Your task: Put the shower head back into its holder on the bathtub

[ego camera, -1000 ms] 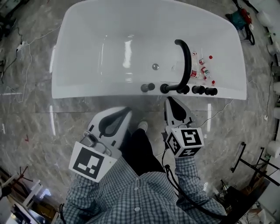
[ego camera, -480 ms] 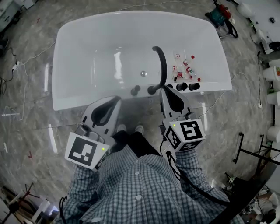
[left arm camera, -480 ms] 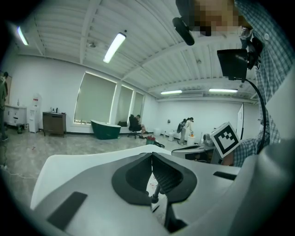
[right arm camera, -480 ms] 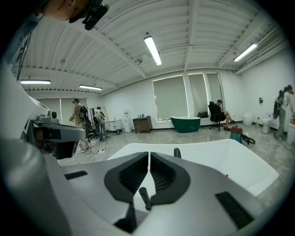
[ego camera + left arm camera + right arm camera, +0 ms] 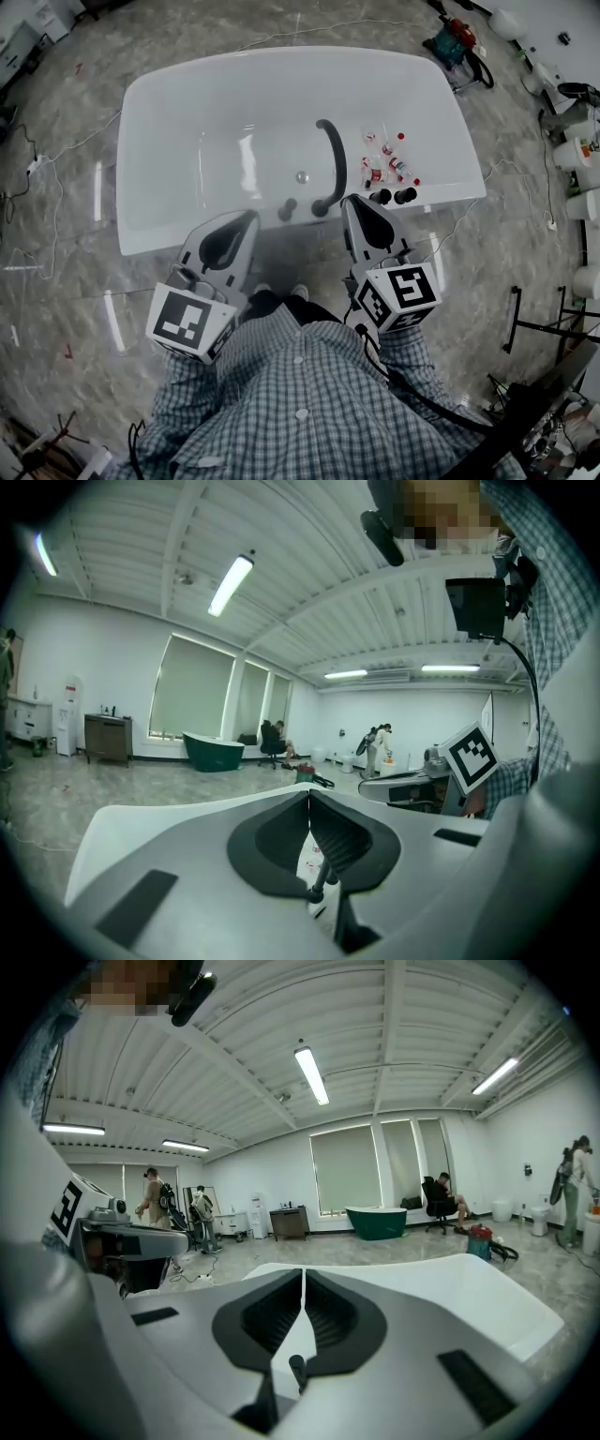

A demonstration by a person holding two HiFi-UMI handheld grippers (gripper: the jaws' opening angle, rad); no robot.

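left gripper (image 5: 249, 217) jaws together, empty | right gripper (image 5: 352, 201) jaws together, empty | ahead of both jaws: bathtub (image 5: 150, 225), curved spout (image 5: 335, 155) | shower head: cannot tell apart among black fittings (image 5: 405, 195) right of right jaws, axis unclear | small bottles (image 5: 386, 159) further ahead

Glossy white bathtub (image 5: 234, 67), polished stone floor (image 5: 56, 281)
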